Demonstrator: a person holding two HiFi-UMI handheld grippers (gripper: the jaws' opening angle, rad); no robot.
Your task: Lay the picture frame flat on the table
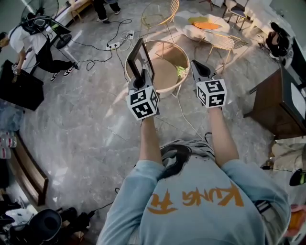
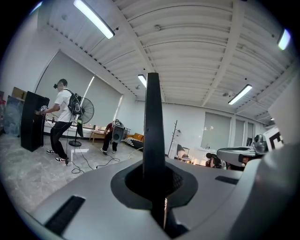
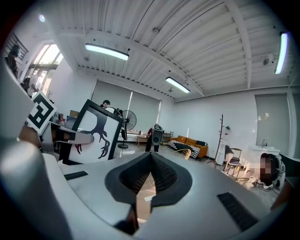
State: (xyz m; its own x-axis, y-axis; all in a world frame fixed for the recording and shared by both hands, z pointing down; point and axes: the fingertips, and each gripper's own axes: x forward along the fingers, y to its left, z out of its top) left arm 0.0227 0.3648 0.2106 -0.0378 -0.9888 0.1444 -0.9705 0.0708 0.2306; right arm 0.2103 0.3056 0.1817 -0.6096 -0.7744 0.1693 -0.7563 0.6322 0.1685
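Black-rimmed picture frame (image 1: 138, 57): white print with a dark branching motif; upright, leaning slightly; lower edge clamped in left tongs; positioned over near-left rim of bench; contact with bench top not determinable.
Left tongs (image 1: 142, 77): closed tight on lower edge of picture frame; frame edge seen rising straight up between the pads in left gripper view; marker cube turned up toward head camera.
Right tongs (image 3: 150, 159): pressed together at the tips, nothing between them; held beside left tongs, apart from picture frame, over near-right rim of bench.
Bench (image 1: 165, 72): round, tan top, pale raised rim, thin wire legs; small green item (image 1: 180, 72) near right rim, kind not determinable.
Floor (image 1: 86, 124): grey, marble-patterned; white power strip (image 1: 114, 45) lying beyond bench.
Surroundings: yellowish wire-frame chair (image 1: 160, 14) behind bench; dark brown cabinet (image 1: 272, 105) at right; person in white shirt (image 1: 26, 40) at far left, beside a standing fan (image 1: 40, 8).
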